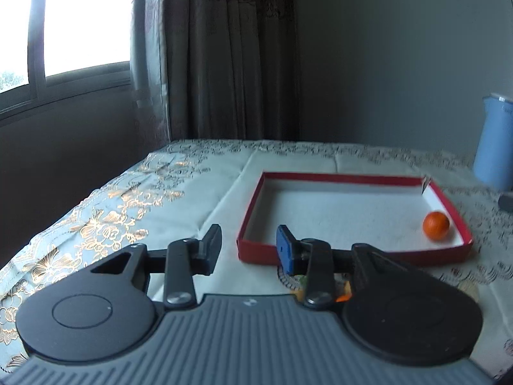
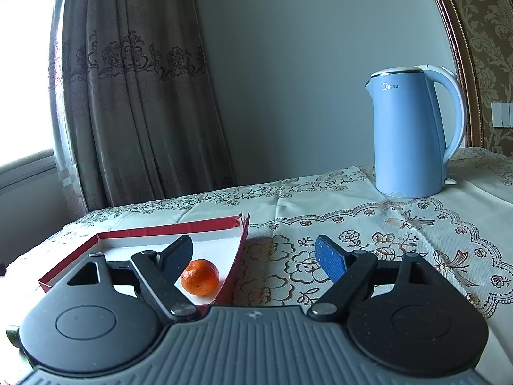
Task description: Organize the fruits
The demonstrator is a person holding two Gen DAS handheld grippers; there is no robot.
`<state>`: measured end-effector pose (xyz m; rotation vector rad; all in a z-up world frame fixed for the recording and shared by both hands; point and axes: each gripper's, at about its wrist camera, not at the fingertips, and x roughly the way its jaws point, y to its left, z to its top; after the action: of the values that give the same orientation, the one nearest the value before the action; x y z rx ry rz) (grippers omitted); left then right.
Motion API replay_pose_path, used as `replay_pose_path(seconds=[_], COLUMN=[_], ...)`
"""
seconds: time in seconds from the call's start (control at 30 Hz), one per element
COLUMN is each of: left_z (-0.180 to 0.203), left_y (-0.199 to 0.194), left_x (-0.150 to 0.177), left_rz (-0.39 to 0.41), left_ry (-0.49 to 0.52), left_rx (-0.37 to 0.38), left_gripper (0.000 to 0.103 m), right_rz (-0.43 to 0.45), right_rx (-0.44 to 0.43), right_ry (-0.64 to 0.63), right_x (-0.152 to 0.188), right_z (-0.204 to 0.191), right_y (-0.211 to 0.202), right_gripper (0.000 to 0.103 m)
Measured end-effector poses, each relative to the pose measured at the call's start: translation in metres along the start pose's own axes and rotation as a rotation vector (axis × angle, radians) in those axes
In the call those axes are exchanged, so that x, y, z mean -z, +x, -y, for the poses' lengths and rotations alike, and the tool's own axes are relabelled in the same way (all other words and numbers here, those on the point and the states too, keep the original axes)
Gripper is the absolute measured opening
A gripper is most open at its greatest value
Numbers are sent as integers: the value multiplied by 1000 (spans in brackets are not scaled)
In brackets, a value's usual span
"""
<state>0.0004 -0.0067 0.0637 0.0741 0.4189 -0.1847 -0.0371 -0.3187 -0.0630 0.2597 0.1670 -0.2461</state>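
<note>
A small orange tangerine point(image 1: 435, 225) lies in the near right corner of a shallow red box point(image 1: 256, 192) with a white inside; it also shows in the right wrist view point(image 2: 200, 277), inside the box point(image 2: 160, 226). My left gripper point(image 1: 248, 248) is open and empty, held over the box's near left corner. My right gripper point(image 2: 255, 256) is open and empty, above the box's right wall, with the tangerine just right of its left finger point(image 2: 178, 256). More fruit, orange and green, peeks out under the left gripper's right finger point(image 1: 340, 288), mostly hidden.
A light blue electric kettle point(image 2: 412, 134) stands at the back right of the table; its edge shows in the left wrist view point(image 1: 495, 141). A floral tablecloth point(image 2: 352, 224) covers the table. Curtains point(image 1: 224, 48) and a window point(image 1: 64, 16) are behind; the table's left edge drops off.
</note>
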Motion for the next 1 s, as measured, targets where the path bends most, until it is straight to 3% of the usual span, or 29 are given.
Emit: replay_pose_path(seconds=[0.1,0.17,0.2,0.3,0.5,0.67,1.0], left_z=[-11,-16,-18,-16,-12,-6,-8], left_y=[-11,-15,-17,-17,0,10,21], left_x=[-1,7,12,28,50,63,63], left_rz=[17,28,47,42,-28,-67,-92], left_ry=[-41,-43,-45,-13,-12,45,-30], left_rx=[21,38,30,31,-74,-85,-90], left_gripper=[44,87,92,94,91,92,96], right_rz=[4,1,1,1,-9,-17,-26], right_rx=[-7,-14,-17,-18,-17,-17,-17], right_ry=[2,6,7,10,12,13,8], right_x=[-1,-1,-1,-1,0,1,1], right_z=[0,0,0,0,0,0,-1], right_y=[-1,-1,-1,-1,1,2,4], right_gripper=[84,84,84,84,84,84,84])
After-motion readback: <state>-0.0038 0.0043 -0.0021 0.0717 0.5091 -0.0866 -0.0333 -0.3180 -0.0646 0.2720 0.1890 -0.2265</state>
